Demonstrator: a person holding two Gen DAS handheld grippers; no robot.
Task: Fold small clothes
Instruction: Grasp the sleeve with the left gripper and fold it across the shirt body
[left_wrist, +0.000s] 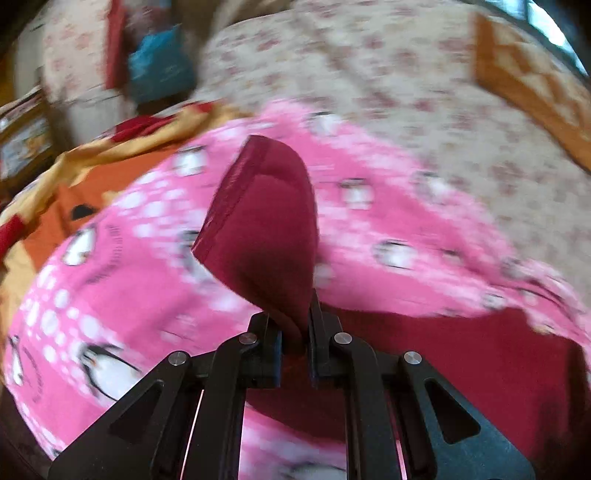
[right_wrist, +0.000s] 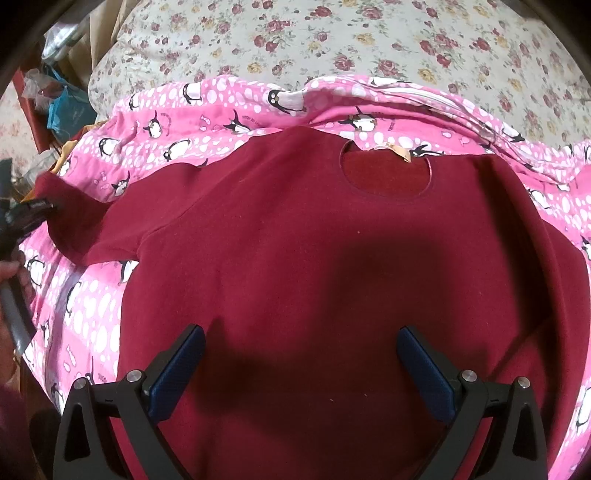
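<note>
At the bottom of the right wrist view, the right gripper (right_wrist: 300, 363) is hovering with jaws spread wide and empty over the maroon shirt (right_wrist: 314, 266), which is lying flat across mid-frame on the pink penguin blanket (right_wrist: 92, 321). At left edge, the left gripper (left_wrist: 295, 334) is pinching the sleeve (left_wrist: 264, 221) tight. Carrying it across the chest, low and taut, should be giving a crisp fold.
</note>
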